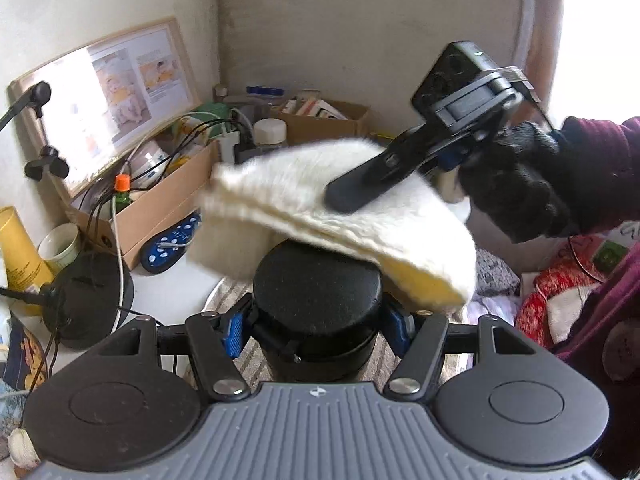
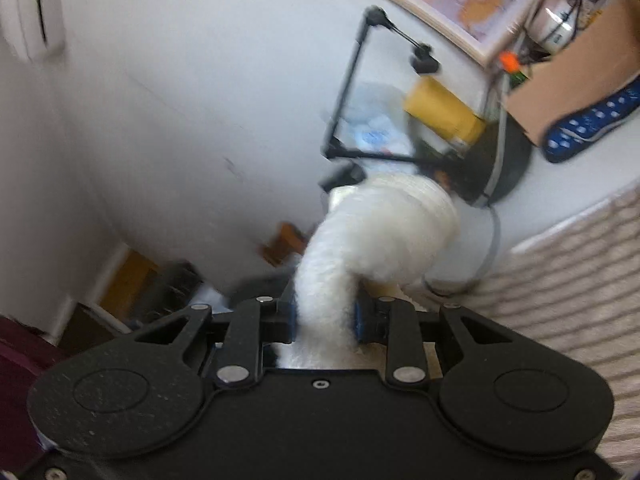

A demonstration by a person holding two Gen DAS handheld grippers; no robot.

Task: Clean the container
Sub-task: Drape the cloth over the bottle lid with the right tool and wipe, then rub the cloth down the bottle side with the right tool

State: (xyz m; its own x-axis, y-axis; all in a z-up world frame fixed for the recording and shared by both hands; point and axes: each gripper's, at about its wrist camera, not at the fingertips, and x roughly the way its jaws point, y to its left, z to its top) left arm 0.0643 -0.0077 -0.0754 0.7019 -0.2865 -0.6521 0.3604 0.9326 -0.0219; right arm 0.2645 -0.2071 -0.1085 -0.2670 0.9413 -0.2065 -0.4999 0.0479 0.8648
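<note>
My left gripper (image 1: 316,330) is shut on a black round-lidded container (image 1: 316,292), held upright just in front of the camera. My right gripper (image 2: 325,320) is shut on a fluffy white cloth with a yellow side (image 2: 376,232). In the left wrist view the right gripper (image 1: 360,188) holds the cloth (image 1: 320,208) over the container's lid, touching its far top edge. The cloth hides the lid's far rim.
A cardboard box (image 1: 160,204) full of clutter and cables, a framed picture (image 1: 108,96), a yellow tube (image 1: 20,252), a mug (image 1: 60,244) and a black lamp base (image 1: 88,296) stand at the left. Striped cloth (image 2: 560,280) covers the surface. Red fabric (image 1: 560,300) lies right.
</note>
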